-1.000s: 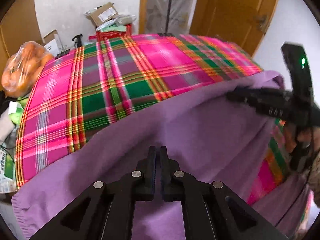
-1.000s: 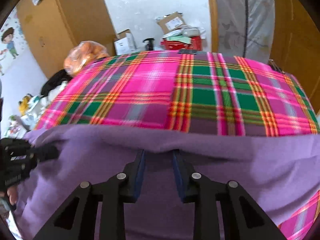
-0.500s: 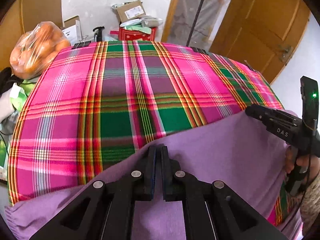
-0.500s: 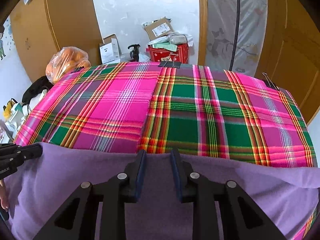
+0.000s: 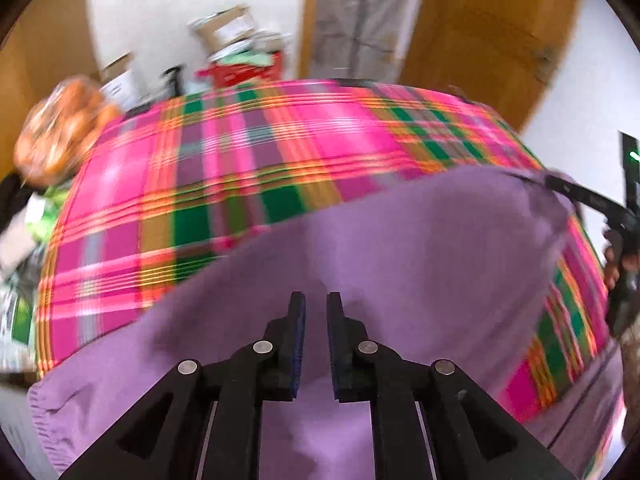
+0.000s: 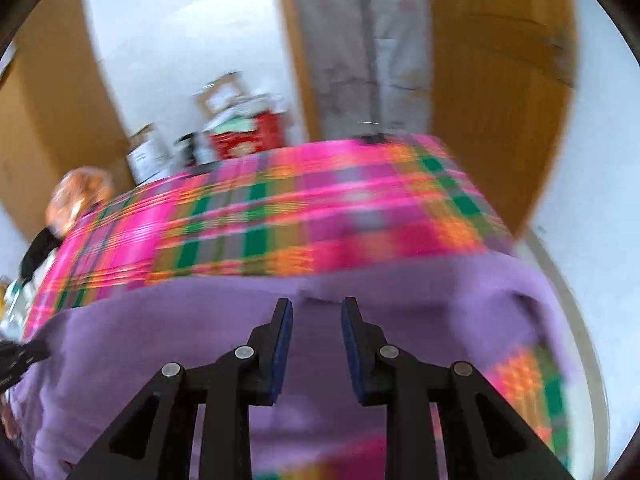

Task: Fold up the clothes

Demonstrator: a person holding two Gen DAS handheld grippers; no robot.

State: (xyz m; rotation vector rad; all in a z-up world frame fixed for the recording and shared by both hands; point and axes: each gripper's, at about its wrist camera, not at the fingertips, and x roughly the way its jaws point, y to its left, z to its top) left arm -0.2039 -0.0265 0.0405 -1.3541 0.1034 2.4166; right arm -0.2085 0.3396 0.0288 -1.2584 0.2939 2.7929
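A purple cloth (image 5: 400, 248) lies over the near part of a table with a pink and green plaid cover (image 5: 280, 152). My left gripper (image 5: 316, 300) sits low over the cloth, its jaws nearly together with purple fabric in the narrow gap. The right gripper (image 5: 520, 176) shows at the right of the left wrist view, pinching the cloth's far corner. In the right wrist view, the right gripper (image 6: 316, 304) holds the cloth's (image 6: 180, 320) edge at its fingertips, and the left gripper (image 6: 40, 352) shows at the far left. Both views are blurred.
A bag of oranges (image 5: 64, 120) sits past the table's left corner. Cardboard boxes (image 5: 228, 32) and a red box (image 5: 240, 72) stand behind the table by a white wall. Wooden doors (image 5: 480, 32) flank a curtain. A hand (image 5: 612, 264) holds the right gripper.
Both grippers have swung upward with the cloth, and the views are now blurred. The cloth's edge lies further across the plaid than half a second ago. The left jaws' gap looks slightly wider.
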